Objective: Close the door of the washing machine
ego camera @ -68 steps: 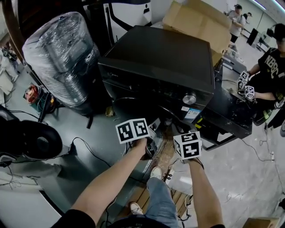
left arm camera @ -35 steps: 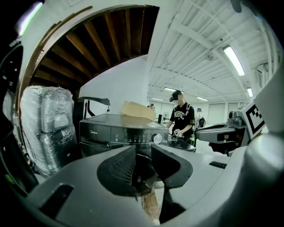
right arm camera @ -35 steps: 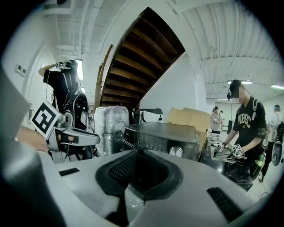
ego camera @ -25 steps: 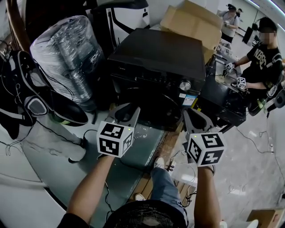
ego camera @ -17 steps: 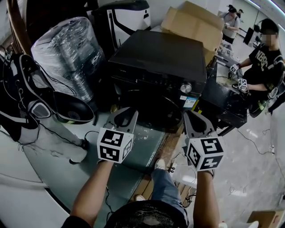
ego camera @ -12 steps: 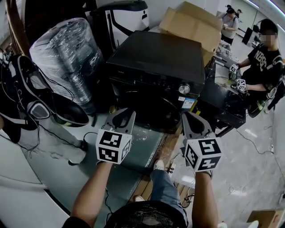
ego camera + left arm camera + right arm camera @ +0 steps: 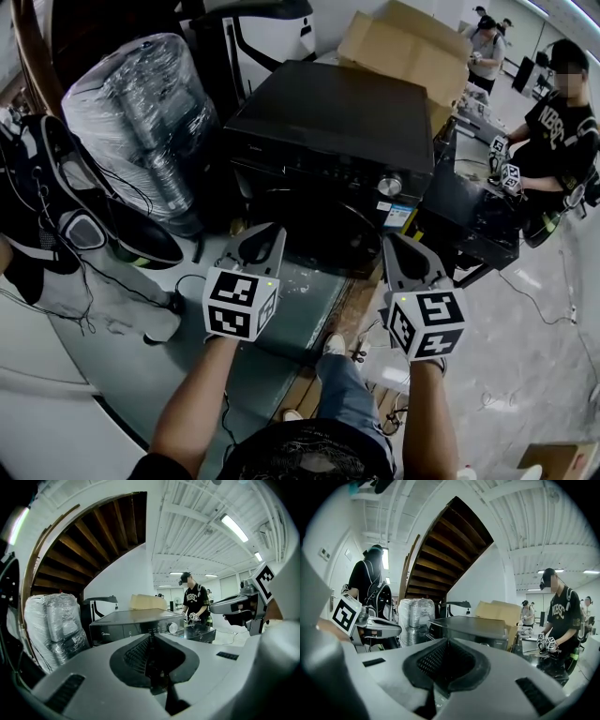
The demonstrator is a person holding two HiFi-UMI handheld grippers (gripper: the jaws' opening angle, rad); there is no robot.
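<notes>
The black washing machine (image 7: 328, 122) stands ahead, with a silver knob (image 7: 388, 185) at its front right. Its round door (image 7: 309, 220) lies flat in the front panel. My left gripper (image 7: 265, 236) hovers short of the door's lower left; its jaws have just been closing, meet with nothing between them, and are shut. My right gripper (image 7: 398, 253) hangs at the door's lower right, also just closing, shut and empty. The left gripper view shows the machine (image 7: 126, 623) beyond the left gripper (image 7: 151, 637). The right gripper view shows the machine (image 7: 468, 627) past the right gripper (image 7: 446, 644).
A plastic-wrapped bundle (image 7: 141, 112) stands left of the machine and a cardboard box (image 7: 412, 42) behind it. A person (image 7: 562, 131) works at a black table (image 7: 469, 220) on the right. Dark gear with cables (image 7: 75, 225) hangs at the left. Cables cross the floor.
Both grippers have come up and back from low against the machine's front to a spot just short of it. Over the last second both pairs of jaws narrowed until they met.
</notes>
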